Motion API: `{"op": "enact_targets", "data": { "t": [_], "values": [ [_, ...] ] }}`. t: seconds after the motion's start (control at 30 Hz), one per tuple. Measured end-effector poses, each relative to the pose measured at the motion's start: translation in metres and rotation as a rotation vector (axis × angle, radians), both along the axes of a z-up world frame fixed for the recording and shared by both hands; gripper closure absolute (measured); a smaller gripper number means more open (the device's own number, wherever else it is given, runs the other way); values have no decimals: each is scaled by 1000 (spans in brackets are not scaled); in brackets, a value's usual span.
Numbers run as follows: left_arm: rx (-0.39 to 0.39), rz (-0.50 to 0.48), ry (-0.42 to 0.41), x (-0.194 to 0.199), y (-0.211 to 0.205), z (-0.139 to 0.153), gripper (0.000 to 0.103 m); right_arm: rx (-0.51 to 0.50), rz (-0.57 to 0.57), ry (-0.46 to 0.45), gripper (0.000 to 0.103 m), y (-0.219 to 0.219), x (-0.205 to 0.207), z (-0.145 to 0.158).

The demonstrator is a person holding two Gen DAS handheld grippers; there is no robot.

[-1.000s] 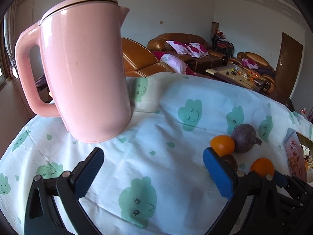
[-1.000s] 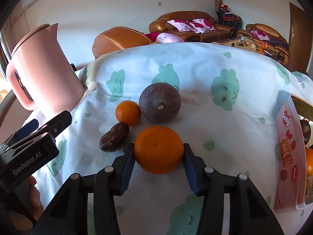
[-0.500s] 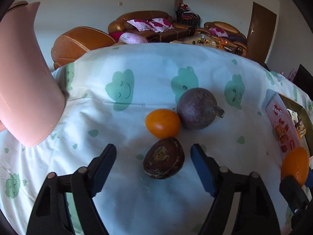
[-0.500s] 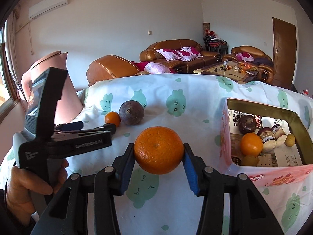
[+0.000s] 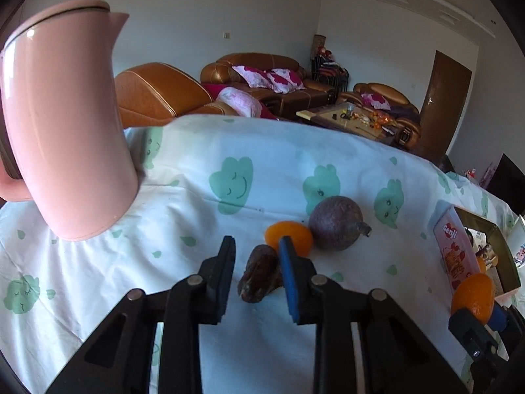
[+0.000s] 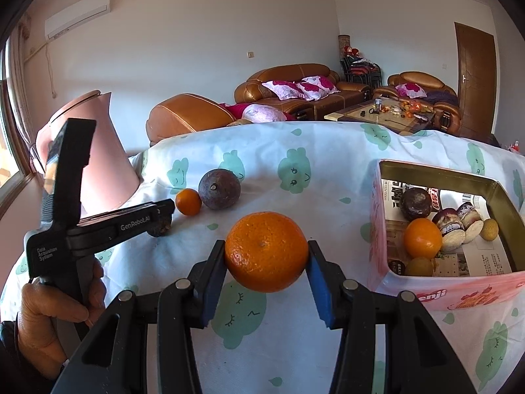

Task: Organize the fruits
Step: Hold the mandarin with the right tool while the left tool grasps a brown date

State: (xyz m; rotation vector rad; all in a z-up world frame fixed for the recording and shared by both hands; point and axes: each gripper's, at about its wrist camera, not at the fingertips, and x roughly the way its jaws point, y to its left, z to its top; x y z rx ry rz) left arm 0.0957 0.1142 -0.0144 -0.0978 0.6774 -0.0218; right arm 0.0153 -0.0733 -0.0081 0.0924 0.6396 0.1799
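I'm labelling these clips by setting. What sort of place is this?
Most likely a home living room: brown leather sofas with cushions, a coffee table, and a wall air conditioner.

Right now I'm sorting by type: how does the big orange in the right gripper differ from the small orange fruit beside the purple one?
The big orange is clamped in the right gripper, off the cloth; the small orange fruit lies on the cloth. The big orange is larger. Both are round and orange.

R gripper jaws clamp orange, beside tin.
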Motion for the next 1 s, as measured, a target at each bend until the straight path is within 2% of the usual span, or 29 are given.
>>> {"op": "enact_targets", "data": {
  "t": [0.1,0.17,0.2,0.23,0.3,0.5,0.57,0.6,0.67,0.73,0.77,0.87,0.93,1.0],
  "values": [
    [-11,-28,-75,-13,1,9,74,-25,-1,-38,53,4,-6,4],
    [-53,-63,-81,-16,6,10,75,-37,5,-59,53,6,-10,6],
    [-74,-78,-83,-17,8,10,80,-40,7,-65,53,6,-11,7],
    [-85,-86,-86,-20,9,11,81,-43,8,-70,53,7,-11,8],
    [-115,-86,-94,-24,11,12,81,-44,8,-75,53,7,-12,8],
    [-274,-82,-80,-29,34,10,81,-28,7,-65,53,3,-11,7],
    [-295,-63,-76,-30,41,9,81,-23,9,-58,53,2,-10,7],
    [-290,-58,-70,-29,41,7,82,-20,10,-54,53,2,-10,7],
    [-269,-64,-34,-23,33,2,69,-16,14,-45,53,2,-9,6],
    [-245,-73,14,-15,22,-5,34,-10,14,-39,53,2,-9,5],
    [-226,-77,33,-12,16,-7,31,-7,13,-37,53,1,-9,5],
    [-106,-60,83,2,-3,-14,33,2,11,-27,53,0,-7,4],
    [-42,-68,127,10,-15,-22,51,5,12,-21,53,0,-6,3],
    [12,-87,185,18,-27,-29,59,6,13,-18,53,-1,-6,3]
  ]
}}
